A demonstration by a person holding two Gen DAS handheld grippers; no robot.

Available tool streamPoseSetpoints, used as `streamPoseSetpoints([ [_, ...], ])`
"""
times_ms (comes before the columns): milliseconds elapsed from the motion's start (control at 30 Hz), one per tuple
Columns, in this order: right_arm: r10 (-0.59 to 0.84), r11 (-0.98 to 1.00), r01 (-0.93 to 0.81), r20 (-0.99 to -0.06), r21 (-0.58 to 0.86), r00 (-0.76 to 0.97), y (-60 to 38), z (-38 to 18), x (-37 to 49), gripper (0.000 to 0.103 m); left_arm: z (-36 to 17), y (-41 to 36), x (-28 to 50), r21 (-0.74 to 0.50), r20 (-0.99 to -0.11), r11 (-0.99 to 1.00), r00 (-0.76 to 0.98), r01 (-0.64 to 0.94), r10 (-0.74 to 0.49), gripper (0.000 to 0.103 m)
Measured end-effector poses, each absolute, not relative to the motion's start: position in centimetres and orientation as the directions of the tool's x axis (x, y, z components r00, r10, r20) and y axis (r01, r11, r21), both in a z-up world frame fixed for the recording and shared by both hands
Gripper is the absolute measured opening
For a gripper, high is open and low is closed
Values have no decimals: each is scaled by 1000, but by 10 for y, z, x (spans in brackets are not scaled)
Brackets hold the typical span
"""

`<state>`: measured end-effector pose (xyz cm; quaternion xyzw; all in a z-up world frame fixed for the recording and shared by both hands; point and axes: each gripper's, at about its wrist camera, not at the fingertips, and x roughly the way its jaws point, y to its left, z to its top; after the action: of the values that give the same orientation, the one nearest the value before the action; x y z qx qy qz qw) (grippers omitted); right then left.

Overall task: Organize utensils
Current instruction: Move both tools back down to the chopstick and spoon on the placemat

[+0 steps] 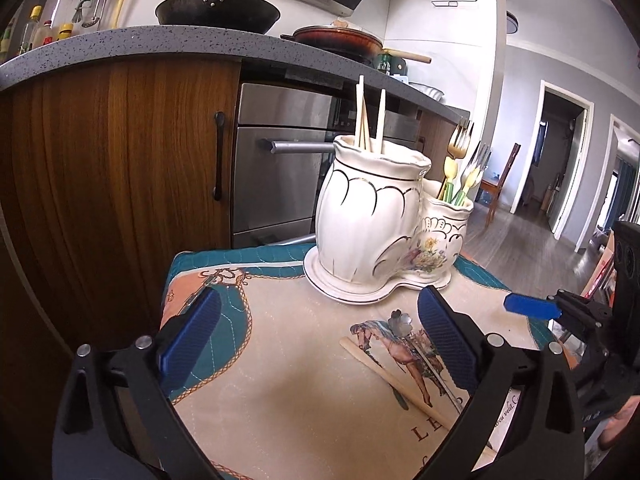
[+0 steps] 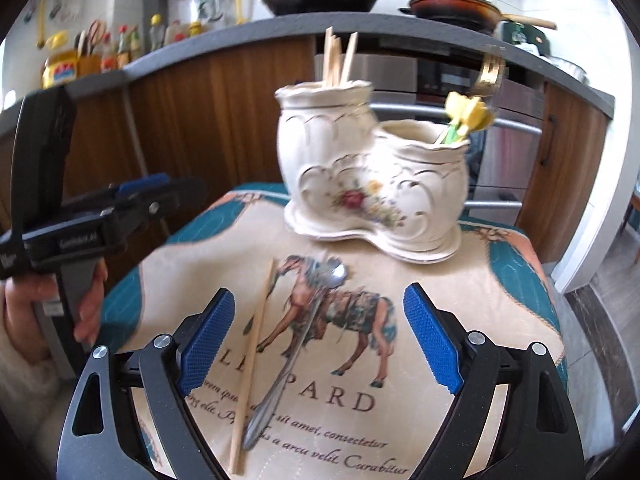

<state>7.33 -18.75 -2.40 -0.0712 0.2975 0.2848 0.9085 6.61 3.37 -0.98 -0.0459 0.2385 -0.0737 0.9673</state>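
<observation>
— Chopstick (image 2: 253,364) and spoon (image 2: 298,344)?
— Lying loose on the printed cloth (image 2: 460,280), lower centre of the right wrist view, side by side (touching or not, hard to tell).
— Holder?
— Cream ceramic holder (image 1: 372,216) further up the cloth: chopsticks (image 1: 366,116) in the tall pot, forks (image 1: 464,160) in the small one.
— Grippers?
— Left gripper (image 1: 320,344) spread wide, nothing between the pads. Right gripper (image 2: 320,344) also gaping, empty, hovering above the spoon.
— Behind?
— Wood cabinet (image 1: 120,160), oven (image 1: 280,160), wok (image 1: 218,10) on the counter.

Home kitchen: wok (image 1: 218,10), oven (image 1: 280,160).
</observation>
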Motion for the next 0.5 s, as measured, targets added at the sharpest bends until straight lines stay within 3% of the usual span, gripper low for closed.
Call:
streamPoseSetpoints([
  [267,473,767,-641,-652,-26,592,-151,-39,64,73,-15,44,75,-146,-485,985,861,92,-153,97],
  [500,443,776,-630,-697,-16,564,-157,-45,73,73,-21,42,80,-168,-540,980,821,108,-183,97],
])
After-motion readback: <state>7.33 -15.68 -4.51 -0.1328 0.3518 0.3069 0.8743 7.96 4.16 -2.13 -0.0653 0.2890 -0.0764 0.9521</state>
